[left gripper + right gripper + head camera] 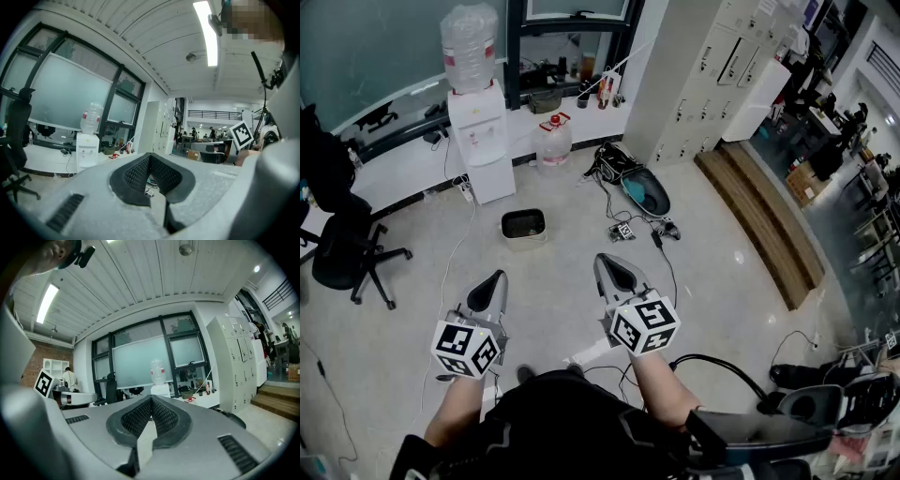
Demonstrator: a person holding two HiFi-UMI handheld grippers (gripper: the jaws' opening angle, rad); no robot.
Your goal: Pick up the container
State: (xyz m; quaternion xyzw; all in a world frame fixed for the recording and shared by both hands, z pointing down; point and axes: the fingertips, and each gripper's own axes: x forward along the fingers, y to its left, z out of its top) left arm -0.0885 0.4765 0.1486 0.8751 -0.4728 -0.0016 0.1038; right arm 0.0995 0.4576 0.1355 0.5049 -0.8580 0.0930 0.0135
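Observation:
The container (523, 226) is a small rectangular tub with a pale rim and a dark inside. It stands on the glossy floor ahead of me in the head view. My left gripper (494, 279) is held above the floor short of it and a little left, with its jaws shut and nothing between them. My right gripper (610, 263) is to the container's right, also shut and empty. In the left gripper view the black pads of the left gripper (150, 158) meet; in the right gripper view the right gripper (151, 402) is likewise pressed shut. Neither gripper view shows the container.
A white water dispenser (480, 141) with a bottle on top stands behind the container, with a water jug (553, 141) beside it. A black office chair (342, 248) is at left. Cables and a teal case (643, 192) lie to the right, past them a wooden step (769, 225).

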